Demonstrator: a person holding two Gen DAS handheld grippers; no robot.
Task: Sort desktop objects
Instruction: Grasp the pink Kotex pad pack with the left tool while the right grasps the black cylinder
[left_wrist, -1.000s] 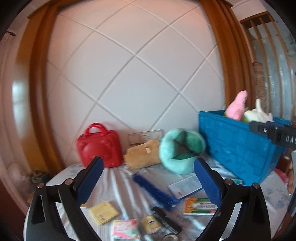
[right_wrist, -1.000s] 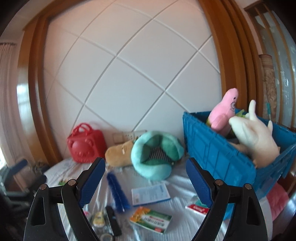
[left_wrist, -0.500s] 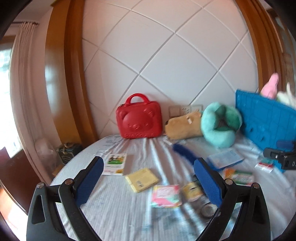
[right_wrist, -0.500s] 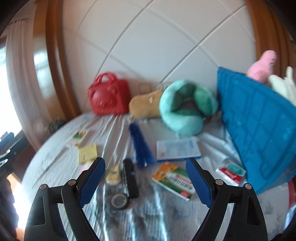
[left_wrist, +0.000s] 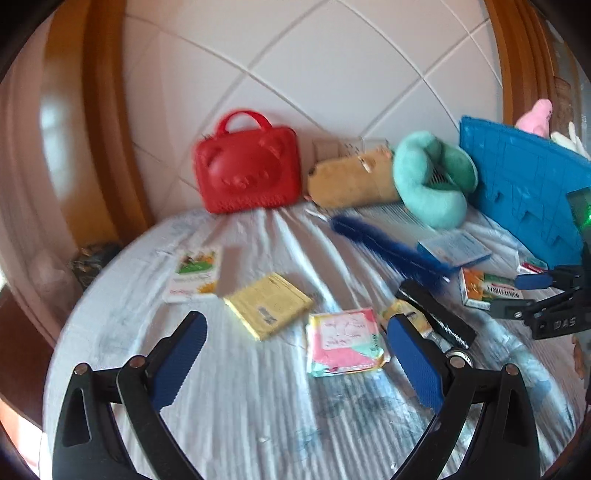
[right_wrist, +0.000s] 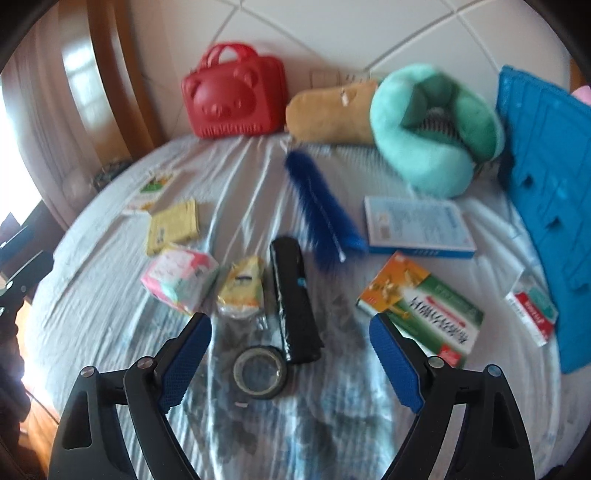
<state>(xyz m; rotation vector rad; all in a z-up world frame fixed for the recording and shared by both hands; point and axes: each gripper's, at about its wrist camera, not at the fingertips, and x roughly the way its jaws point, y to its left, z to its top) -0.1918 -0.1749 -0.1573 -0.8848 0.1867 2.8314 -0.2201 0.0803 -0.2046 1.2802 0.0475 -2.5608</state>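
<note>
Approach step: right tool (right_wrist: 290, 349) spread, jaws just narrowed slightly, nothing between; left tool (left_wrist: 295, 350) spread, empty. Tape roll (right_wrist: 259, 371) and black case (right_wrist: 293, 301) lie mid-tabletop (right_wrist: 92, 314), blue bin (right_wrist: 546, 192) at right edge. Next: pick one target, descend squarely.

A white wall of large diagonally set tiles (left_wrist: 332, 66) rises behind a round table draped in a wrinkled pale striped cloth (left_wrist: 258, 413). Curved glossy brown wooden trim (left_wrist: 107, 122) frames the wall, reflecting window light; bright daylight enters at left.
</note>
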